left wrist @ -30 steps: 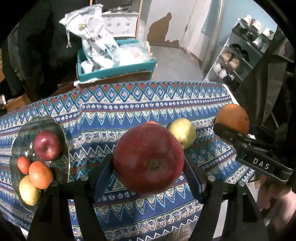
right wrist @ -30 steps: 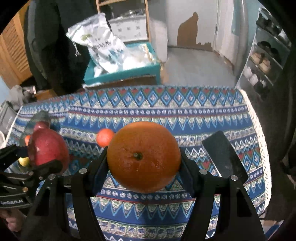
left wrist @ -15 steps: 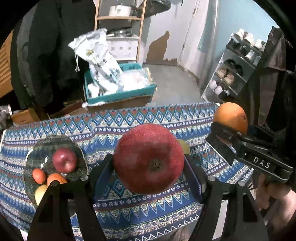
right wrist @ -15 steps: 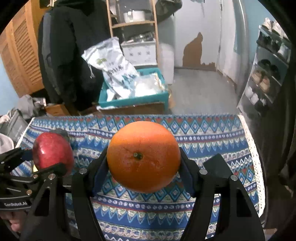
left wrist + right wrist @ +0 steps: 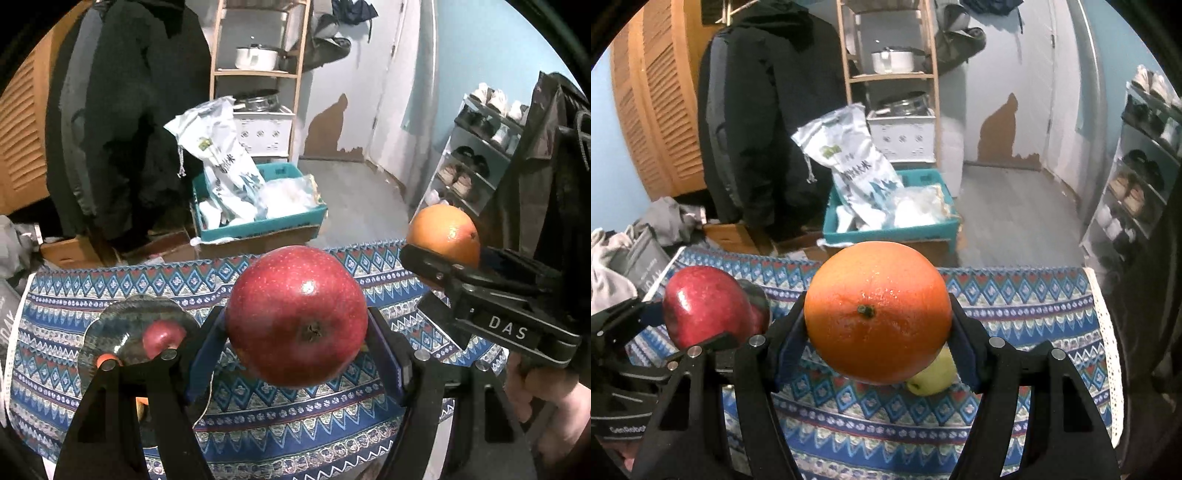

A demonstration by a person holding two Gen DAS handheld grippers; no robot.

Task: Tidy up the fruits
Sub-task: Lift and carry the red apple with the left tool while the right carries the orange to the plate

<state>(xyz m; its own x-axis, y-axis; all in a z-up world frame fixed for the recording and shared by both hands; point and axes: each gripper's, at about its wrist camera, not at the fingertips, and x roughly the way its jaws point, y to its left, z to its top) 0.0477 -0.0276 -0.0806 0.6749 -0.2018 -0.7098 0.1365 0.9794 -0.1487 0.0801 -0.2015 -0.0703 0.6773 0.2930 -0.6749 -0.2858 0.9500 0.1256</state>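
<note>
Left hand-held gripper point(image 5: 297, 345) is clamping the apple point(image 5: 296, 315) by its sides, clear above the desk point(image 5: 258, 417), likely for carrying to the plate point(image 5: 110, 332) at left; its calyx is facing the camera, so its core axis is running along the fingers. Right hand-held gripper point(image 5: 877, 345) is clamping the orange point(image 5: 878, 313) likewise, stem end facing camera, above the pear point(image 5: 932, 374)

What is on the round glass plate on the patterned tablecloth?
On the round glass plate a small red apple and a bit of orange fruit show; the left gripper hides the rest.
</note>
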